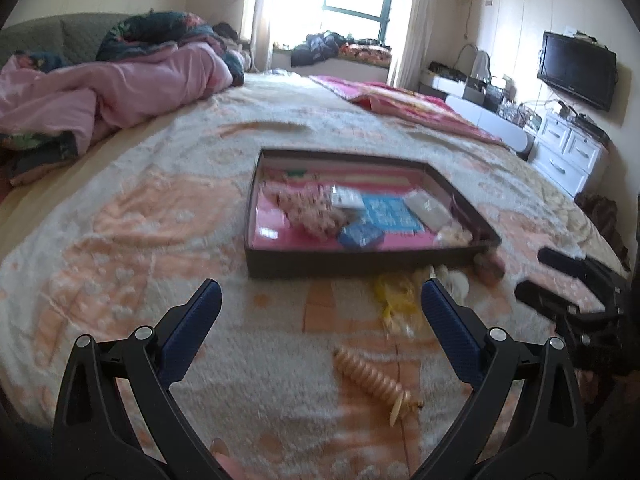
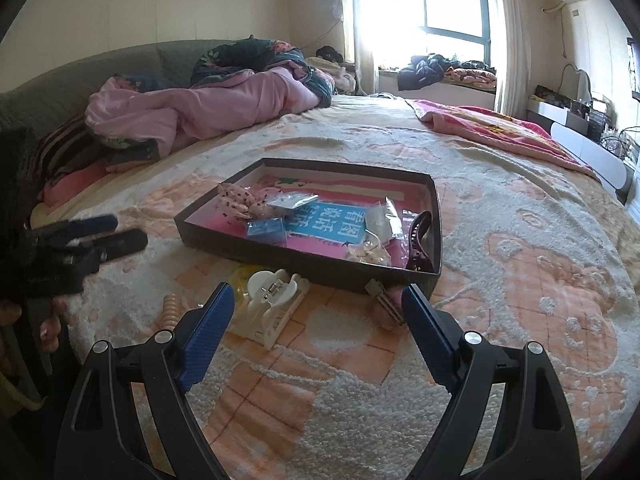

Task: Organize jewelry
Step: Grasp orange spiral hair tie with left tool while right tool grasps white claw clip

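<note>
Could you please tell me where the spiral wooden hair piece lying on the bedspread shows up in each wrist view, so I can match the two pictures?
Left wrist view: the wooden spiral hair piece lies low and centre-right, between the open left gripper fingers, nearer the right one.
Right wrist view: only its end shows, low left, beside the white claw clip.
Shared landmark: the dark tray, just beyond it in both.

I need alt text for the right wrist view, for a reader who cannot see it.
An open right hand-held gripper points over a patterned bedspread toward a shallow dark tray holding small packets and a dark hair claw. A white hair claw lies in front of the tray, outside it. The left hand-held gripper shows at the left edge.
</note>
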Available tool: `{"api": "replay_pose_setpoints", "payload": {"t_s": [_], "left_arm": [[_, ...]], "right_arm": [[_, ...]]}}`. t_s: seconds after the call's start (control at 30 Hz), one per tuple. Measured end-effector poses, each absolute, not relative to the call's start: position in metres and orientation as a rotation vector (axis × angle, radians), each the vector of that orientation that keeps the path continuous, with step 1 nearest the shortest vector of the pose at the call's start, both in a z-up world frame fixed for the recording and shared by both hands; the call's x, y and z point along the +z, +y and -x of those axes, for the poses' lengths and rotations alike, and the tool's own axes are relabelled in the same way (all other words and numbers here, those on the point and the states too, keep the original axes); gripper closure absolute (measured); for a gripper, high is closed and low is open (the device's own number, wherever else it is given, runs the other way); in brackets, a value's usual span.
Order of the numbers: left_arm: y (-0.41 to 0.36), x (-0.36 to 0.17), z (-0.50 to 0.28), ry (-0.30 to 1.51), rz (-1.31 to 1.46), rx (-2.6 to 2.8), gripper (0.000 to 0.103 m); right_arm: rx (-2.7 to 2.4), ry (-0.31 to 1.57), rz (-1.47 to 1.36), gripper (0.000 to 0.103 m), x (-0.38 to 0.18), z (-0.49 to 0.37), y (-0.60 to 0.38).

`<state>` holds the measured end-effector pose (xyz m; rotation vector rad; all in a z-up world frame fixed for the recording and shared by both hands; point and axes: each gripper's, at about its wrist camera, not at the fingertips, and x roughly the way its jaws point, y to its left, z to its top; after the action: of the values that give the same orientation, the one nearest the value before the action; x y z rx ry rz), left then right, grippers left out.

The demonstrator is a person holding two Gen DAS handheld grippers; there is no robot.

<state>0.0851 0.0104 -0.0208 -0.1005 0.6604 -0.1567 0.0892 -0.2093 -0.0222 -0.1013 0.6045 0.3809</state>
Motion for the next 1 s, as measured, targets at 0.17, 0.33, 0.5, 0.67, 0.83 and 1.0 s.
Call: {"api": "replay_pose_setpoints", "payload": {"t_s": [0.17,0.33,0.5,0.67,0.83,1.0], "left_arm": [[0.0,-0.042,-0.079,0.738,0.089,-0.195,0.012],[-0.012,-0.059,-0.078,0.792,0.049,-0.218,0.012],[-0.023,-0.071,-0.08,0.819,0.011,-0.248,0.018],[-0.029,-0.08,-0.083,0.851,-0.01,-0.263,0.032],[-0.037,-0.085,-0.082,0.867,-0.016,-0.288,0.047],[-0.04,-0.083,-0.08,0.866,-0.012,-0.328,0.072]], "right_arm": [[0.374,0.613,0.094,0.02,-0.026,-0.092,-0.211],[0.373,0.638,0.068,0.02,-0.031,-0.099,-0.215],[0.403,0.683,0.059,0.02,-0.04,-0.106,-0.211],[0.451,0.736,0.047,0.02,-0.051,-0.117,-0.198],[0.491,0.807,0.027,0.029,-0.062,-0.133,-0.186],[0.507,0.823,0.037,0.04,-0.068,-0.139,-0.174]]}}
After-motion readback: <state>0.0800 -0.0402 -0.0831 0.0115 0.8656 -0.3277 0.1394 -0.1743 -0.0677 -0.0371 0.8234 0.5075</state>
